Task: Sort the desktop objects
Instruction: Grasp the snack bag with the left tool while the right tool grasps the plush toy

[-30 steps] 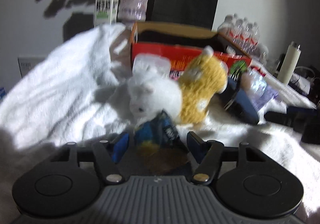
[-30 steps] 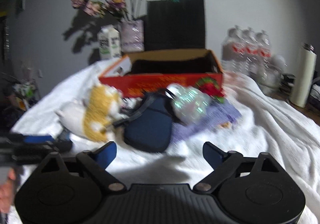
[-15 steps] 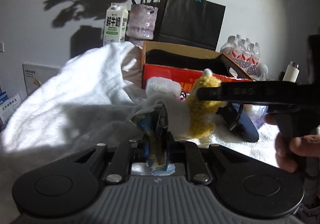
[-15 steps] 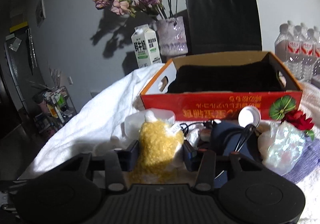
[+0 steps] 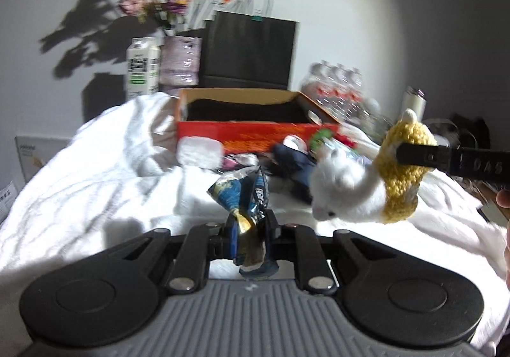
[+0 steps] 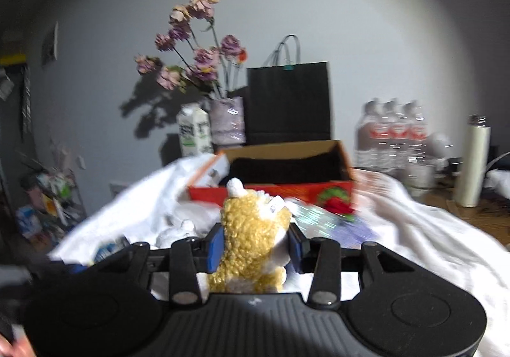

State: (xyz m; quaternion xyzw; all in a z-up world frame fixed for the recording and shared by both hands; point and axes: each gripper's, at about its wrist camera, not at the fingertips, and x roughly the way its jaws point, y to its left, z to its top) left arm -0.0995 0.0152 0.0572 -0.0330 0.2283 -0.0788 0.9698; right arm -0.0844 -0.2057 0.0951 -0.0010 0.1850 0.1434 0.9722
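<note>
Two grips: crumpled blue snack packet (image 5: 245,197), curly yellow-white plush toy (image 6: 255,239)

My left gripper (image 5: 248,231), open a second ago, now pinches the blue snack packet (image 5: 244,197) and lifts it off the white cloth (image 5: 95,184). My right gripper (image 6: 254,243) now clamps the plush toy (image 6: 255,242), raised clear of the pile.

Curly-piled plush toy (image 6: 255,239), crinkled glossy foil packet (image 5: 247,197), fluffy white cloth (image 5: 95,184)
</note>
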